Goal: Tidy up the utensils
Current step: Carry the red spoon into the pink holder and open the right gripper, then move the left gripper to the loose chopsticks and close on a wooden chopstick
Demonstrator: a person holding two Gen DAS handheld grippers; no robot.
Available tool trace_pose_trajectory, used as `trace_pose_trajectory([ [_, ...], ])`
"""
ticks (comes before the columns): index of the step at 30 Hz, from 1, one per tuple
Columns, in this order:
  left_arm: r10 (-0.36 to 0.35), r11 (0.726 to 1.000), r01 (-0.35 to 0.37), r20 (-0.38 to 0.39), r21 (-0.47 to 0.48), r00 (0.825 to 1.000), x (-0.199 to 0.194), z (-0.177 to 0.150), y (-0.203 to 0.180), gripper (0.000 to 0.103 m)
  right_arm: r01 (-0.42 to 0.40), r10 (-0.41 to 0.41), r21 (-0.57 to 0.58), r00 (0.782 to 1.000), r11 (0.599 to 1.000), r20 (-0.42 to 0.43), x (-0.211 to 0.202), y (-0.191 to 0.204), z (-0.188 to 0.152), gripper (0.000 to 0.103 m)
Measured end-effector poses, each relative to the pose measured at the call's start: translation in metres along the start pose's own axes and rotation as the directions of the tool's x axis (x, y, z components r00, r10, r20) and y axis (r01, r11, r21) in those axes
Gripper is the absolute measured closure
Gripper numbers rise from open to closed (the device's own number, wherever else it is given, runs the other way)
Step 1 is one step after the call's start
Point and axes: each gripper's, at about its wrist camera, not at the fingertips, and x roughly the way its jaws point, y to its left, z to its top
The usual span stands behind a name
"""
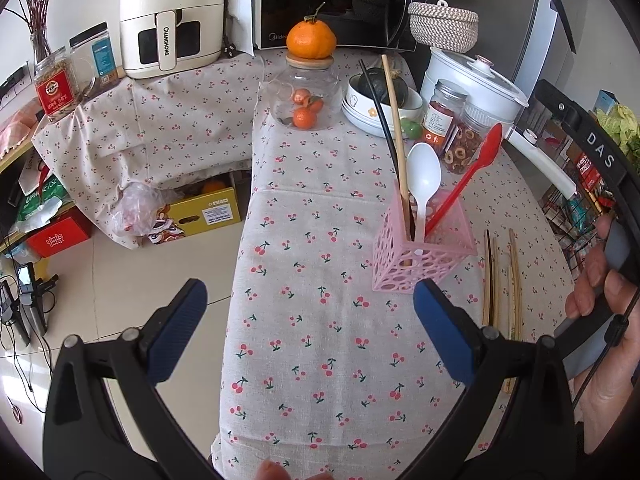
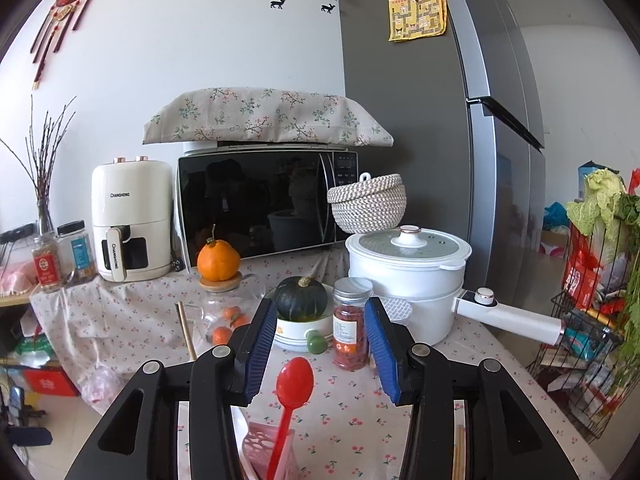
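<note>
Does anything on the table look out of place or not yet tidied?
Yes. Several chopsticks lie loose on the tablecloth beside the pink holder, while both spoons already stand inside it.

Both my grippers are built alike: the left gripper and the right gripper each have glossy black plastic arms with triangular cut-outs, round silver pivot screws, and ribbed blue pads on the fingers. In the left view I see my right hand around a black grip. A thin black cable runs past it, beside a black housing lettered "DAS".
</note>
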Motion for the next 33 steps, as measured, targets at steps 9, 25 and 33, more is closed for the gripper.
trace_pose_trajectory([
  [9,-0.019,0.998,0.018,0.01,0.056,1.0,-0.004,-0.005,-0.027,0.001,0.012,-0.005,0.062,0.994,0.998,-0.108,-0.026,-0.052,0.004,0.027],
  [25,-0.106,0.982,0.109,-0.03,0.157,0.994,0.0,-0.019,-0.093,0.001,0.079,-0.071,0.025,0.97,0.997,-0.231,-0.063,-0.115,-0.006,0.0],
  [33,-0.181,0.97,0.187,-0.047,0.154,0.982,0.01,-0.03,-0.116,0.001,0.167,-0.189,-0.09,0.896,0.982,-0.402,-0.049,-0.136,-0.029,0.0],
])
